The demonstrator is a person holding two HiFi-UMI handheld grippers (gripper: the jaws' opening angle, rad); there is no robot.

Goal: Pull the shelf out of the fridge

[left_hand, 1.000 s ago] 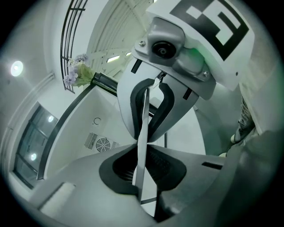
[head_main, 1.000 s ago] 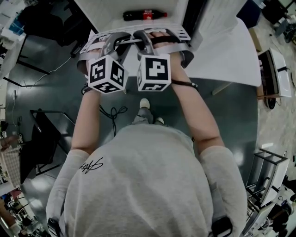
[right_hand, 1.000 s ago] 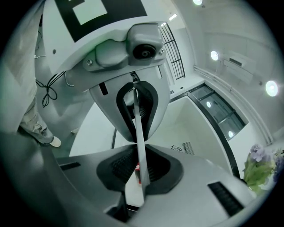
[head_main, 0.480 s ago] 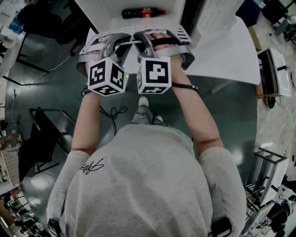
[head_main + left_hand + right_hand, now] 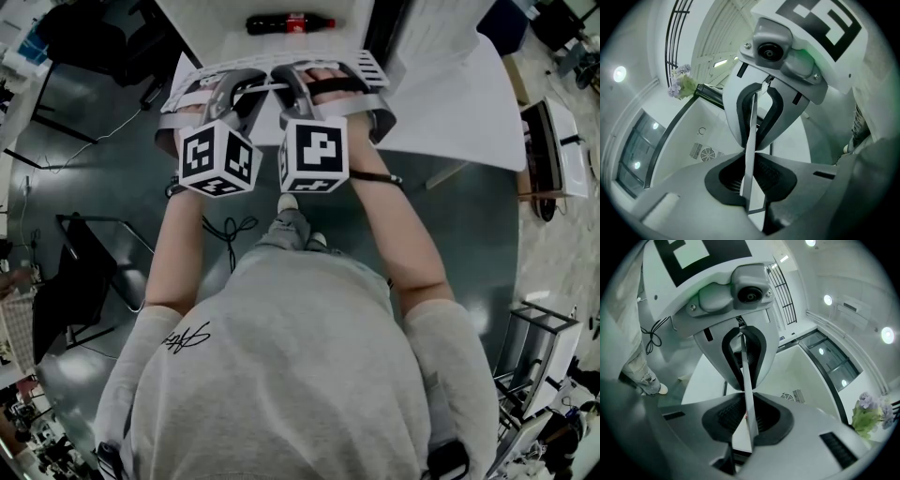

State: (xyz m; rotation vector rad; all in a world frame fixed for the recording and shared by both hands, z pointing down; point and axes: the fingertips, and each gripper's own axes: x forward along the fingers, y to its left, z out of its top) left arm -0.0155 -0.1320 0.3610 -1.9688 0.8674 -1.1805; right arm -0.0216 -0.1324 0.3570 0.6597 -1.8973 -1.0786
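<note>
Top centre of the head view: a white shelf [image 5: 220, 47] with a cola bottle [image 5: 291, 24] lying on it. The left gripper [image 5: 221, 86] and right gripper [image 5: 309, 81] sit side by side. Each has its jaws clamped narrowly on the shelf's thin near edge.

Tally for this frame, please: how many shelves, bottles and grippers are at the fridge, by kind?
shelf: 1
bottle: 1, lying on the shelf
grippers: 2, left gripper and right gripper, each shut on the shelf's front edge
total: 4
</note>
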